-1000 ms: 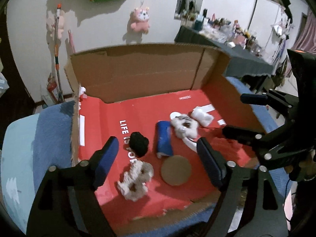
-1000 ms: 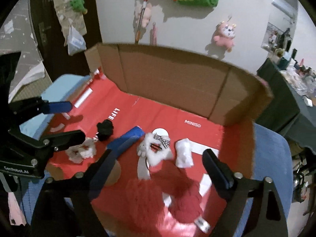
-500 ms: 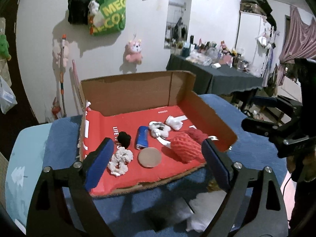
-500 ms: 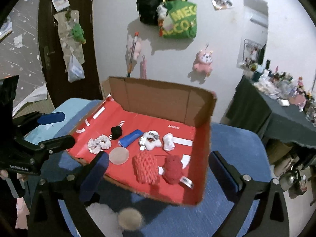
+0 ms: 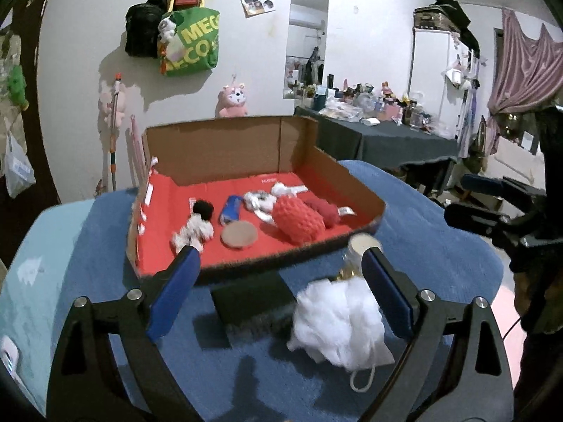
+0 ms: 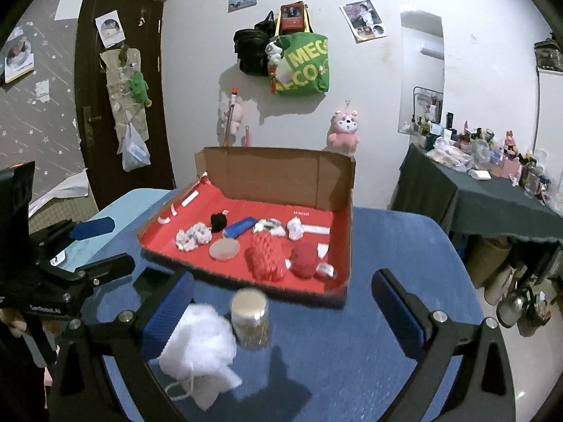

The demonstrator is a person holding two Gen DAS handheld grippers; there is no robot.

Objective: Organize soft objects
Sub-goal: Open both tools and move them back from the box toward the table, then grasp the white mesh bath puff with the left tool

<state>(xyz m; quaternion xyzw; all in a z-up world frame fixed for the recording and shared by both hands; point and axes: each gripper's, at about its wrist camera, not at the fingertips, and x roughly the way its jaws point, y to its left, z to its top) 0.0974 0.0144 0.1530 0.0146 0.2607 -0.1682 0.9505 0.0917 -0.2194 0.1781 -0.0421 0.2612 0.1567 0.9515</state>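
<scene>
Two tongs, left tongs (image 5: 278, 292) and right tongs (image 6: 281, 313), had drawn back from the red-lined box (image 6: 346, 246), jaws just widened and empty, leaving red knitted pieces (image 6: 265, 255) inside; white pouf (image 6: 197, 344) remained outside on the blue surface (image 6: 404, 246), likely next.

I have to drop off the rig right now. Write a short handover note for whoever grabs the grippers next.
Left gripper: open, empty, jaws just opened wider.
Right gripper: open, empty, jaws just opened wider.
In the red-lined box: red knitted toy, dark red ball, white scrunchie, black pompom, blue roll, round pad, small white plush pieces.
Still out on the blue cloth: white fluffy puff, beside a metal-lidded jar, and a dark flat block.
Left to do: probably box the puff; the jar looks hard, so likely stays out.
</scene>
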